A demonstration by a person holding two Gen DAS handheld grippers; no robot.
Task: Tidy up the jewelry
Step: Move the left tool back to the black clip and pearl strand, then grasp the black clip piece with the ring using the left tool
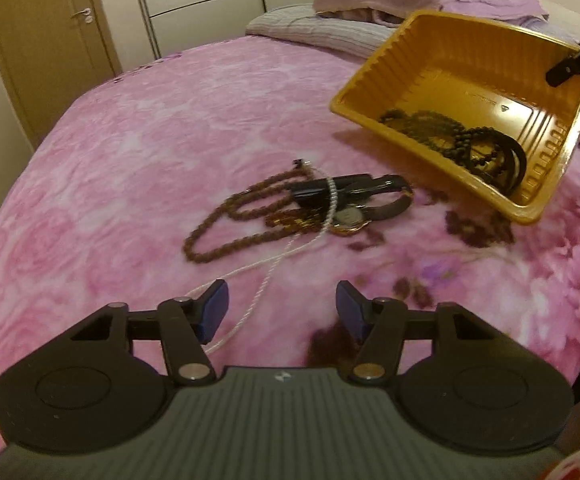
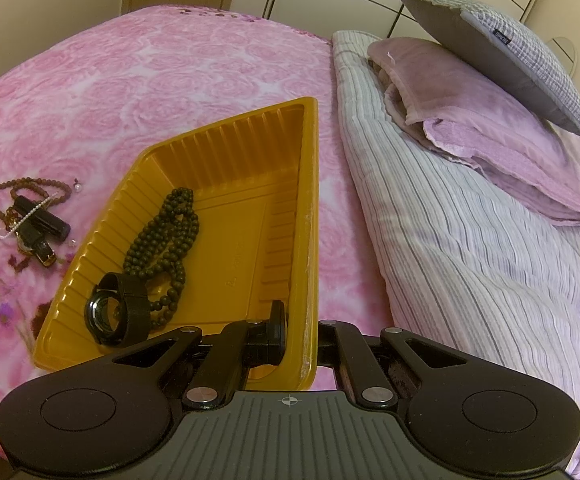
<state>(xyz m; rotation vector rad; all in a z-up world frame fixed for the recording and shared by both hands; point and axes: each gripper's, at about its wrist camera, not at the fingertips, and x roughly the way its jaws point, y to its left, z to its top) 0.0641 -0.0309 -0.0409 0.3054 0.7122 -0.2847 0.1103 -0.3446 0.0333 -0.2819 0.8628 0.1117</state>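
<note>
A yellow plastic tray (image 1: 430, 46) (image 2: 306, 184) is tilted above the pink bedspread. My right gripper (image 2: 302, 334) is shut on the tray's near wall; it also shows in the left wrist view (image 1: 574, 64) at the tray's far rim. Inside lie a dark bead necklace (image 2: 165, 236) (image 1: 430, 128) and a black watch (image 2: 117, 308). On the bed lies a pile: a brown bead necklace (image 1: 229, 210) (image 2: 25, 186), a thin pearl chain (image 1: 273, 268), a black watch (image 1: 330, 190) and a gold-faced watch (image 1: 350, 218). My left gripper (image 1: 281, 306) is open and empty, just short of the pile.
A striped pillow (image 2: 450, 220), a folded lilac towel (image 2: 490, 128) and a grey checked cushion (image 2: 502, 48) lie right of the tray. A wardrobe and a door (image 1: 49, 40) stand behind the bed.
</note>
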